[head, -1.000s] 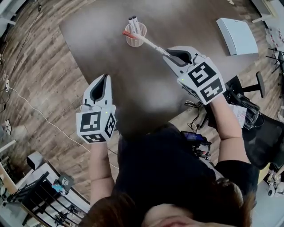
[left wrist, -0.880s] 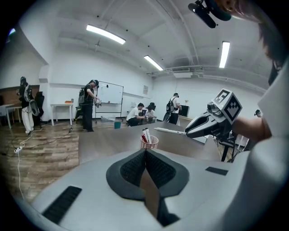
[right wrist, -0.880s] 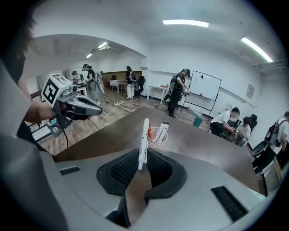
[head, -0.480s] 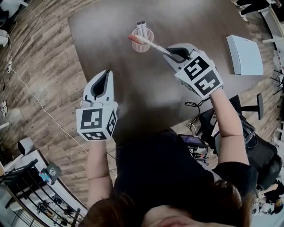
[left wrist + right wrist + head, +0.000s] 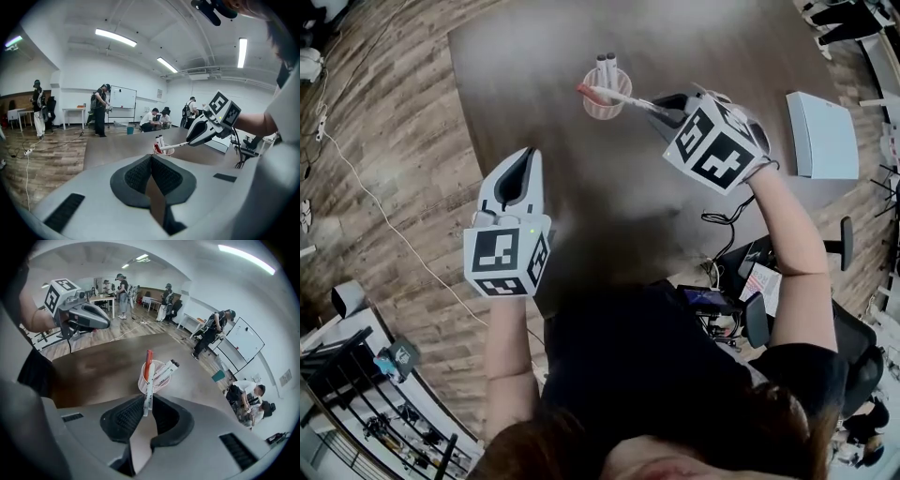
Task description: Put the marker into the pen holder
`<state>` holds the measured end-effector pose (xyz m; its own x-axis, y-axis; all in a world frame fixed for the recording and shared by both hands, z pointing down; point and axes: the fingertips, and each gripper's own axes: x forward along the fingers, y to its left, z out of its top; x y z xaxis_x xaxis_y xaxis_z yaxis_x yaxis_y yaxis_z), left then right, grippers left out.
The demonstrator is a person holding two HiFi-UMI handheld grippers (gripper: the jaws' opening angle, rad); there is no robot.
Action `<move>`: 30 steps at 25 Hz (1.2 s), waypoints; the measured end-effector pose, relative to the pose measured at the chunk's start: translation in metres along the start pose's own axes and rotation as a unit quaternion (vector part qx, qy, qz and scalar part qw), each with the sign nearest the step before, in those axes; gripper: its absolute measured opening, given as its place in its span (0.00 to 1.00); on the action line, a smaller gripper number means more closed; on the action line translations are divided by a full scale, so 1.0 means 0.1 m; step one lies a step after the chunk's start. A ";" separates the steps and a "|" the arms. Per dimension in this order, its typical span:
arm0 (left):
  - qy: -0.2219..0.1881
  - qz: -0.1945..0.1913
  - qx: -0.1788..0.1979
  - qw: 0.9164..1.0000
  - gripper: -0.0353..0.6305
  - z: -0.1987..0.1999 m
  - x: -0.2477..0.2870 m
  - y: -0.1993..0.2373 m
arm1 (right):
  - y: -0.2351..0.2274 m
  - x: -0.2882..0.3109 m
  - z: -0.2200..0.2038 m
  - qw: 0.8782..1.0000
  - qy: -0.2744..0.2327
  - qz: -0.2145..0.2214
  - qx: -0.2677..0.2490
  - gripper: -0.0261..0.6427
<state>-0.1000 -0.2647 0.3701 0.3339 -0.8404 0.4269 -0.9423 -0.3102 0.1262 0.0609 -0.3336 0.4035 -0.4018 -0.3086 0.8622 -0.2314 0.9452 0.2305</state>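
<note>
Table (image 5: 581,187): one holder (image 5: 605,112), three markers (image 5: 623,97)

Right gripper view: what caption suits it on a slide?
Right gripper grips a red-capped marker, aimed at a pen holder holding two markers.

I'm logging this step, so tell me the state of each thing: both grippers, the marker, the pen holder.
Right gripper: shut on marker.
Left gripper: shut, empty.
Marker: held tilted, red end over pen holder, not yet in.
Pen holder: upright on table, two markers standing inside.

Translucent pink plastic pen holder (image 5: 602,111); smooth white plastic marker (image 5: 623,97); matt dark table (image 5: 534,56); wood-plank floor (image 5: 384,141).
</note>
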 end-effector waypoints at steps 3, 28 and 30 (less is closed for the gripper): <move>0.004 0.004 -0.002 1.000 0.09 -0.01 0.04 0.05 | -0.03 0.08 0.01 0.999 0.020 0.009 -0.029 0.15; 0.018 -0.001 -0.016 1.000 0.09 -0.05 0.33 0.22 | -0.25 0.26 0.17 0.971 0.070 -0.017 -0.228 0.15; 0.018 0.000 -0.017 1.000 0.09 -0.05 0.32 0.24 | -0.26 0.26 0.26 0.972 0.050 -0.029 -0.228 0.15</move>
<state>-0.1118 -0.2966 0.3916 0.3335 -0.8239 0.4582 -0.9427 -0.2943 0.1568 0.0332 -0.3692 0.4078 -0.3066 -0.3725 0.8759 0.1746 0.8826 0.4365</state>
